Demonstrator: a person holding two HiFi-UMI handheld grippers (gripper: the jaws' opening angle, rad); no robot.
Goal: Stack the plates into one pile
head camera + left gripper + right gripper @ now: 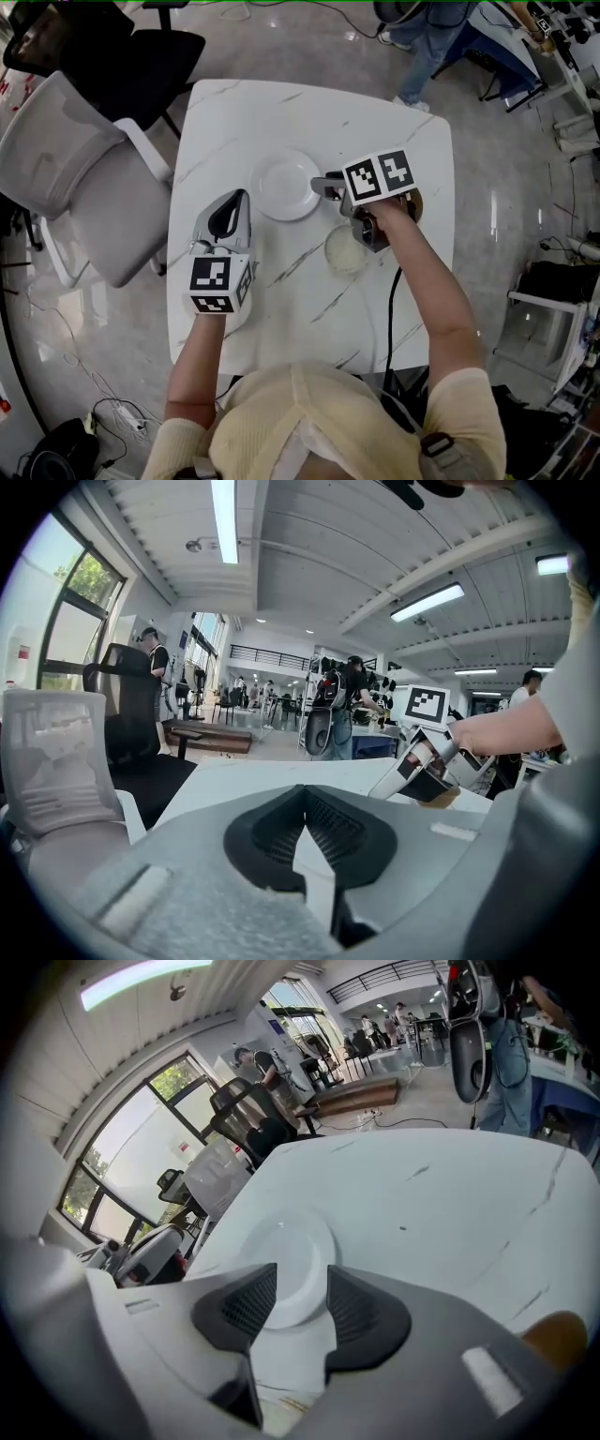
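Note:
A white plate (286,185) lies in the middle of the white marble table (281,112). A smaller clear dish (344,249) lies to its front right. A brown round thing (415,202) shows partly under my right hand. My right gripper (320,184) points left, its tips at the white plate's right rim. In the right gripper view the white plate (286,1260) shows beyond the parted jaws of my right gripper (302,1283), with nothing between them. My left gripper (240,200) hovers just left of the white plate. In its own view my left gripper (305,797) has its tips together and holds nothing.
A grey chair (75,178) stands against the table's left side, with a black chair (141,56) behind it. A person's legs (427,47) are at the far right beyond the table. A black cable (392,309) runs off the front edge.

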